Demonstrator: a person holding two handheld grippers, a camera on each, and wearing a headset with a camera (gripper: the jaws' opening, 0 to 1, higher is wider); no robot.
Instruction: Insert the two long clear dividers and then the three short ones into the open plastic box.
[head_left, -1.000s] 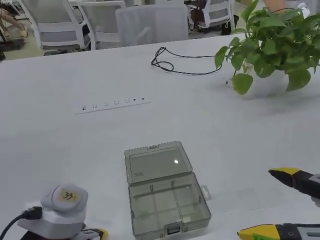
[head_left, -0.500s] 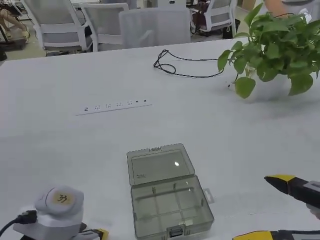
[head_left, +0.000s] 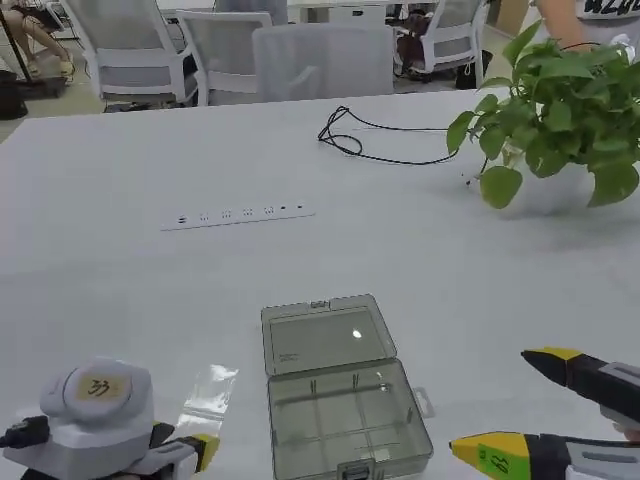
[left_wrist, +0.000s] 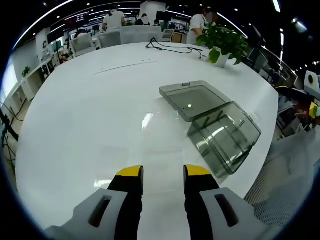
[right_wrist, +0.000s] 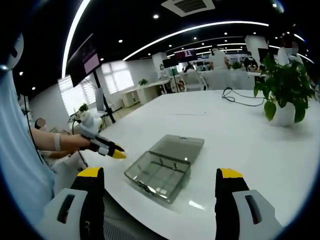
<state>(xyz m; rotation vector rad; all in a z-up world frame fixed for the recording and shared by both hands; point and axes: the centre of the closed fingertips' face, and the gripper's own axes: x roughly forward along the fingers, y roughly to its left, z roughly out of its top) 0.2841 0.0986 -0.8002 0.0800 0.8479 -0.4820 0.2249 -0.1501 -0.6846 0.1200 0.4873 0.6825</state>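
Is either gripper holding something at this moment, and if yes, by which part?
Nothing is held. The left gripper has its jaws a little apart with nothing between them, and the right gripper has its jaws wide open and empty.

There's a handwritten "33" on the round yellow sticker (head_left: 97, 387) atop the left gripper (left_wrist: 162, 174), at seven o'clock in the head view. Dark characters mark the right gripper (head_left: 490, 402)'s near yellow jaw, too blurred to read. Tiny print on the box lid (head_left: 325, 335) is unreadable.

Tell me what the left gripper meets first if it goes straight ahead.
Probably the clear dividers lying just ahead of the left gripper; the open box sits right of that line.
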